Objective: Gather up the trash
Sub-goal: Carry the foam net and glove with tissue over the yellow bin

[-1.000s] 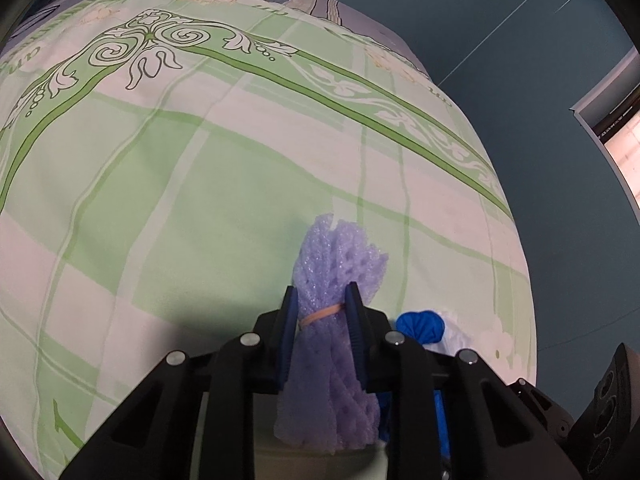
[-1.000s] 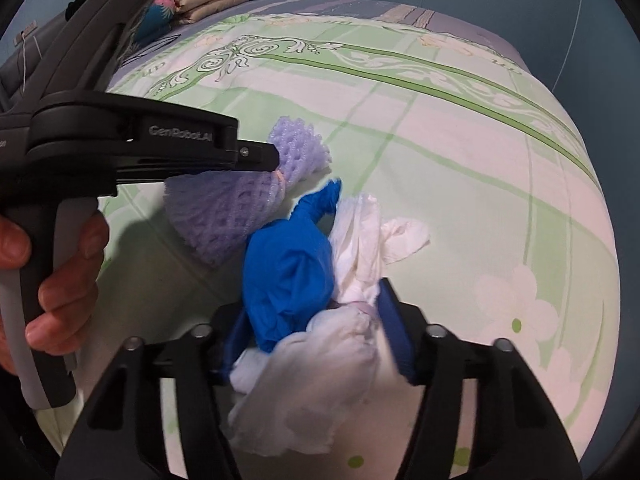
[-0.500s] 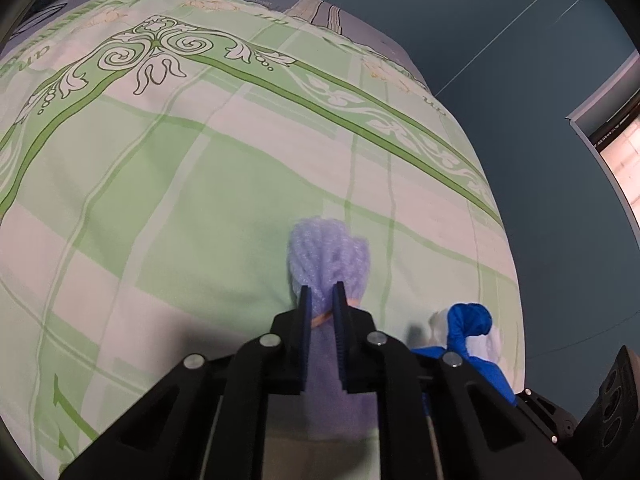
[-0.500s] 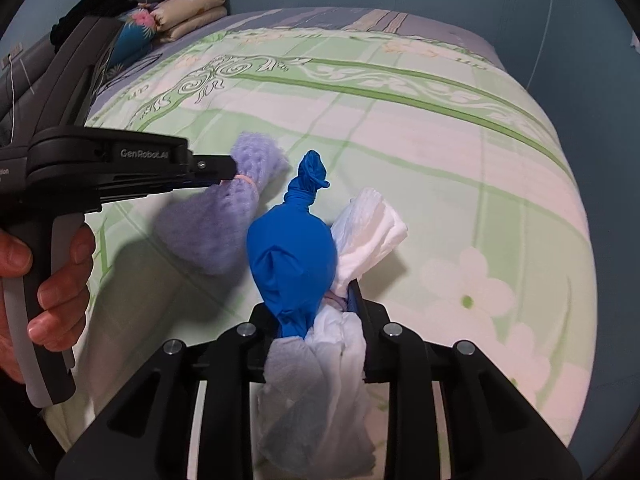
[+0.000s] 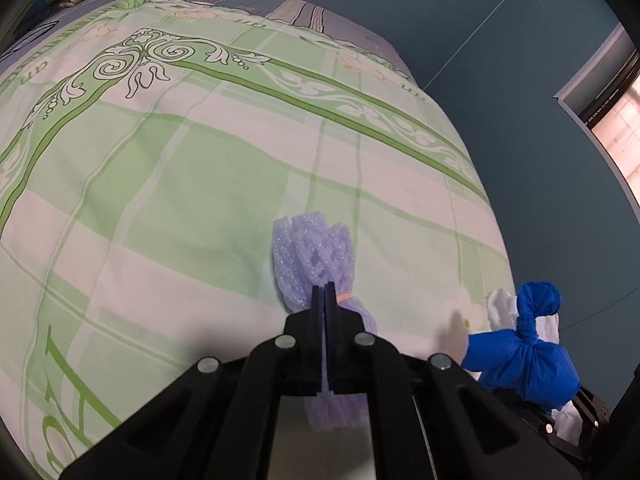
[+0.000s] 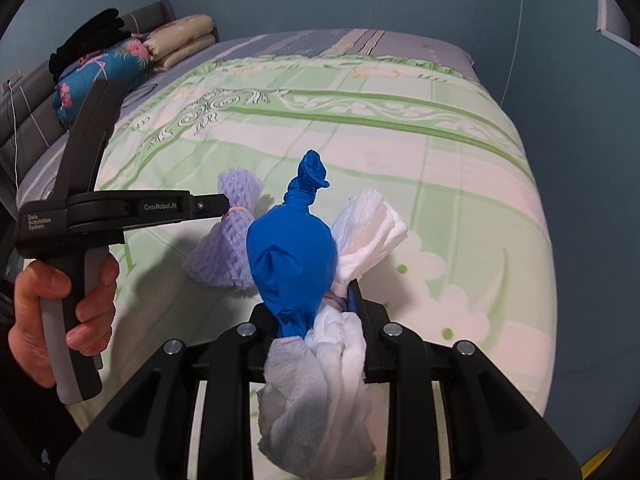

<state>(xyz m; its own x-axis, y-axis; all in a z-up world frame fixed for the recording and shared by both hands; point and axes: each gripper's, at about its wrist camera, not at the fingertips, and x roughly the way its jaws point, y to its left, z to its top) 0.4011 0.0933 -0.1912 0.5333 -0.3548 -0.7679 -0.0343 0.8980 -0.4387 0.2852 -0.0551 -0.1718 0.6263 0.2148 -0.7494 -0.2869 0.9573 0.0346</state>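
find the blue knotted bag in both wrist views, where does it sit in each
Left wrist view: the blue knotted bag sits at the lower right edge, beside white tissue.
Right wrist view: it stands at centre, knot up, clamped with the tissue in the right tongs.
Shared landmark: the purple foam net, pinched at its rubber band by the left tongs, lies just left of the bag.

1. The purple foam net, cinched at its waist by an orange rubber band, stands upright at lower centre of the left view.
2. The knotted blue bag rises mid-frame in the right view.
3. Crumpled white tissue bunches below and right of the blue bag, touching it.
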